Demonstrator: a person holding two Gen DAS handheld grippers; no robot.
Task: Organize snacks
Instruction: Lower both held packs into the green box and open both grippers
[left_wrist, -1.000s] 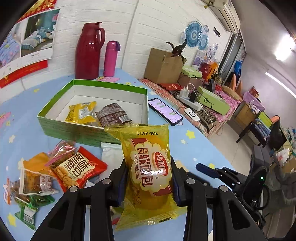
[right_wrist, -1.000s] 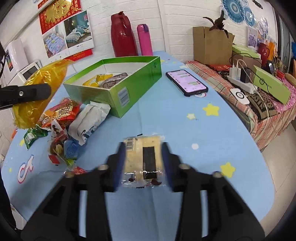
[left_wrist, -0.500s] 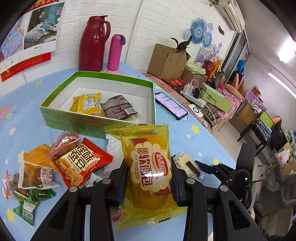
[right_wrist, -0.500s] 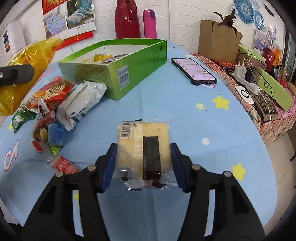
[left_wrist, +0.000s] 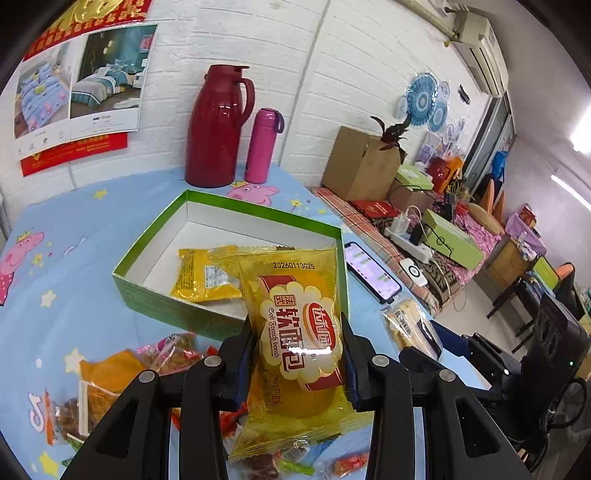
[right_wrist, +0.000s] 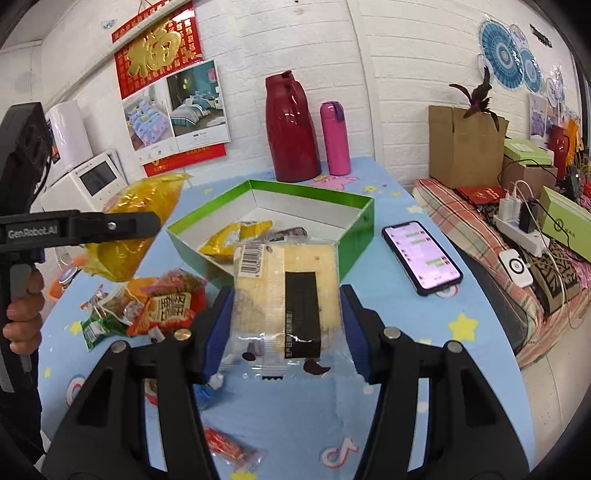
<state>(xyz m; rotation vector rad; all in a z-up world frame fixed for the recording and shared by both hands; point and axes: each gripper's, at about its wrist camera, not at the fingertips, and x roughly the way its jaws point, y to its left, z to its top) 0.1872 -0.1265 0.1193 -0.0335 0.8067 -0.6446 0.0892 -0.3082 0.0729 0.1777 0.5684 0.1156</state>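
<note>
My left gripper (left_wrist: 297, 354) is shut on a yellow soft-bread packet (left_wrist: 299, 325), held above the table in front of the green box (left_wrist: 177, 310). In the right wrist view the same packet (right_wrist: 133, 221) hangs at the left, clamped by the left gripper's fingers (right_wrist: 110, 225). My right gripper (right_wrist: 284, 325) is shut on a clear-wrapped pale cake slice (right_wrist: 288, 291), raised just short of the green box (right_wrist: 354, 225). That cake (left_wrist: 410, 325) shows at the right in the left wrist view. The box holds a yellow packet (left_wrist: 203, 277) and a dark one (right_wrist: 291, 232).
Loose snack packets (right_wrist: 162, 302) lie on the blue tablecloth left of the box. A phone (right_wrist: 421, 254) lies to the box's right. A red jug (right_wrist: 291, 129) and pink flask (right_wrist: 334, 138) stand behind the box. A person's hand (right_wrist: 22, 317) grips the left tool's handle.
Both grippers have risen and moved toward the green box, each still holding its packet. The cake slice is now well off the tablecloth.
</note>
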